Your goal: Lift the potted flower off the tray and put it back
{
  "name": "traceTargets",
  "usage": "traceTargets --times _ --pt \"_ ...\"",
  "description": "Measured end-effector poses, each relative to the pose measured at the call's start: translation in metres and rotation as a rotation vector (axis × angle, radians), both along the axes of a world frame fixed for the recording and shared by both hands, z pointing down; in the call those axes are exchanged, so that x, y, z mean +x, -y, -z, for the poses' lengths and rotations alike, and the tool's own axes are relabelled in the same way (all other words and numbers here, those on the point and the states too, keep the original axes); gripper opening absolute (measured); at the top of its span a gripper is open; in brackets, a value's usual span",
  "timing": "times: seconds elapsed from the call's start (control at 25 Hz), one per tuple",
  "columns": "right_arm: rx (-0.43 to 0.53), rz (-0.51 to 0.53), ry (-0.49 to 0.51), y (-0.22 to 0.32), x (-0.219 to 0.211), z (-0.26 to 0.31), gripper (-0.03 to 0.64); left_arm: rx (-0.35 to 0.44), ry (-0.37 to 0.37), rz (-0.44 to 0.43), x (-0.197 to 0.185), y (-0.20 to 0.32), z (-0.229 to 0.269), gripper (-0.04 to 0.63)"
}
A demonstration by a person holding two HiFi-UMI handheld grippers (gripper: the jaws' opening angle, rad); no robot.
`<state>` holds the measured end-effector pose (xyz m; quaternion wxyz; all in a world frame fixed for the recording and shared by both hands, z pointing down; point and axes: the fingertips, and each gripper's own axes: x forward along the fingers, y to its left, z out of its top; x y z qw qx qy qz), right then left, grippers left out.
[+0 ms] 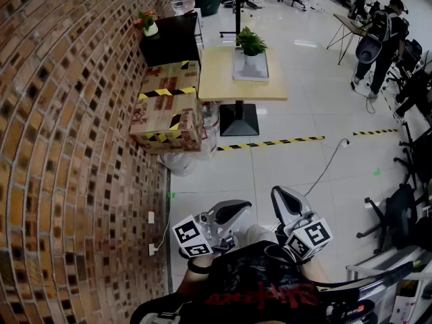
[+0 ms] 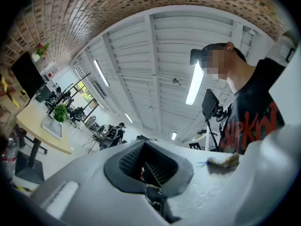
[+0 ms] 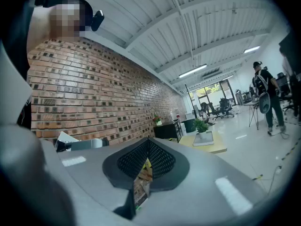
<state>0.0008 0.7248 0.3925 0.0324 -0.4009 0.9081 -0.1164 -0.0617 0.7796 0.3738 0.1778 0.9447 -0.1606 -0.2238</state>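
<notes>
Green plant on tray stands well apart, straight ahead of left tongs and right tongs; both clenched, empty.

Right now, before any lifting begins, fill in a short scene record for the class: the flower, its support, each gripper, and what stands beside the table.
Potted flower: upright on the tray, untouched
Tray: flat on the light wooden table
Left gripper: jaws together, empty, close to the person's body
Right gripper: jaws together, empty, close to the body
Beside table: taped cardboard box against the brick wall
Task stage: not started; both grippers far from the table
</notes>
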Motion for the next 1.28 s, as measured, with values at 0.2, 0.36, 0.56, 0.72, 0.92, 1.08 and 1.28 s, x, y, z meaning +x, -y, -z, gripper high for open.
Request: traceTargets --times 0.2,0.36,0.56,0.72,0.92,1.08,1.28 --pt "-0.033 -0.011 -0.004 0.047 -0.001 -0.012 0.003 -0.010 0.029 -0.007 0.002 0.046 -0.012 0.001" --pt "-0.055 0.004 0.010 0.098 -0.004 -0.027 0.003 -0.060 0.056 0.085 -0.003 0.112 -0.029 0.000" --pt "-0.043 0.009 0.048 0.188 0.016 -0.022 0.003 -0.147 0.156 0.235 0.005 0.227 -0.032 0.000" --pt "-0.060 0.004 0.069 0.249 0.031 -0.005 0.003 -0.119 0.271 0.240 0.024 0.288 -0.020 0.000" --pt "-0.052 0.013 0.045 0.312 0.029 -0.017 0.003 -0.117 0.309 0.173 0.041 0.336 -0.028 0.000" --pt "-0.088 0.019 0.026 0.370 0.019 -0.034 0.003 -0.153 0.297 0.142 0.034 0.391 -0.043 0.000" --pt "-0.093 -0.027 -0.030 0.469 -0.012 -0.042 0.003 -0.133 0.264 0.103 -0.005 0.495 -0.053 0.000"
